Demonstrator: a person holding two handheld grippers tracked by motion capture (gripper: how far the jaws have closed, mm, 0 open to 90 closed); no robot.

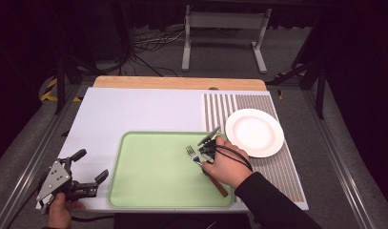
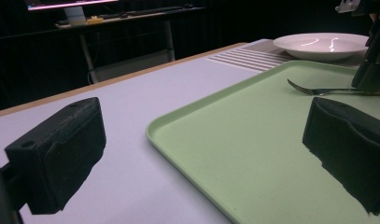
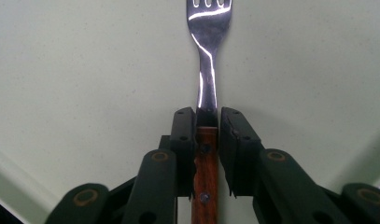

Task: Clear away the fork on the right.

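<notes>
Right gripper [image 3: 207, 116] clamps fork [image 3: 207, 56] near tray [image 1: 134, 191] right edge; contact probably firm.

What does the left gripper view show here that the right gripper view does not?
Left gripper view alone: its own open tongs, the white plate, the striped mat, the pale table surface, the tray's raised rim and the right tongs seen from outside. Right gripper view alone: the right tongs closed on the fork where the metal neck meets the riveted wooden handle. Shared: the fork and the green tray.
</notes>
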